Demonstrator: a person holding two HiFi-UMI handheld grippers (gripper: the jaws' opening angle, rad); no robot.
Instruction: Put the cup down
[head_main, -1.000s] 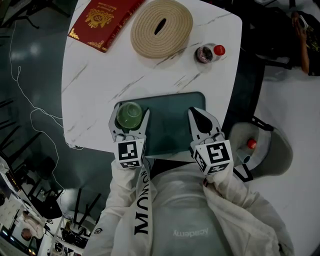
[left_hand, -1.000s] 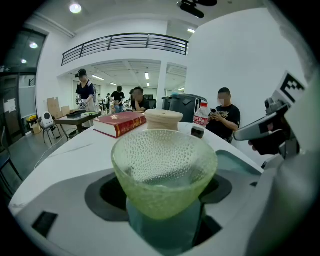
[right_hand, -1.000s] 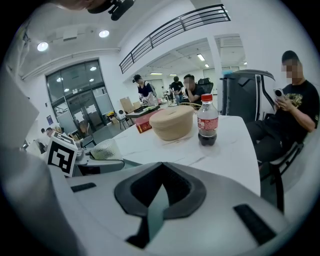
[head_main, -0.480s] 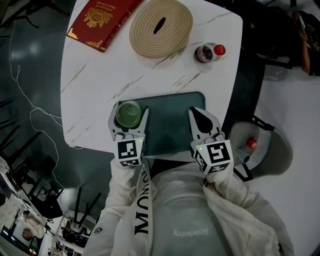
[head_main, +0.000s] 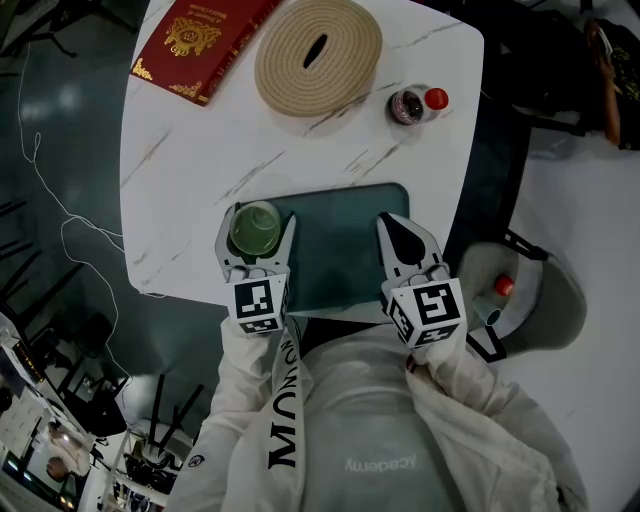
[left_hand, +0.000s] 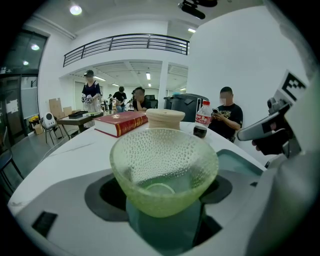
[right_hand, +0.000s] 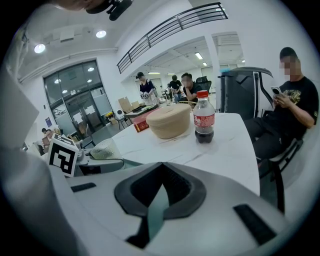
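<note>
Head view puts your left gripper (head_main: 258, 224) at the near-left corner of the teal mat (head_main: 340, 255), its jaws clasped round the green cup (head_main: 255, 230), one jaw on each side. Your right gripper (head_main: 391, 224) lies over the mat's near-right corner, well apart from the cup, with its jaws drawn together to a point. Farther out on the white marble table (head_main: 190, 150) you have a red book (head_main: 195, 40), a round woven piece (head_main: 318, 55) and a small red-capped bottle (head_main: 413, 105).

Left gripper view gives you what the overhead angle cannot. The cup is dimpled, translucent glass, upright and seemingly empty, and its lower sides are pressed between the dark pads. The mat shows just below its base, but you cannot tell whether the base touches it.

Right gripper view confirms those jaws are clenched on nothing, with only a thin sliver of teal mat showing through the slit between them. Only this view shows you a seated person (right_hand: 290, 110) beside the table looking at a phone, and other people standing farther back in the room.
</note>
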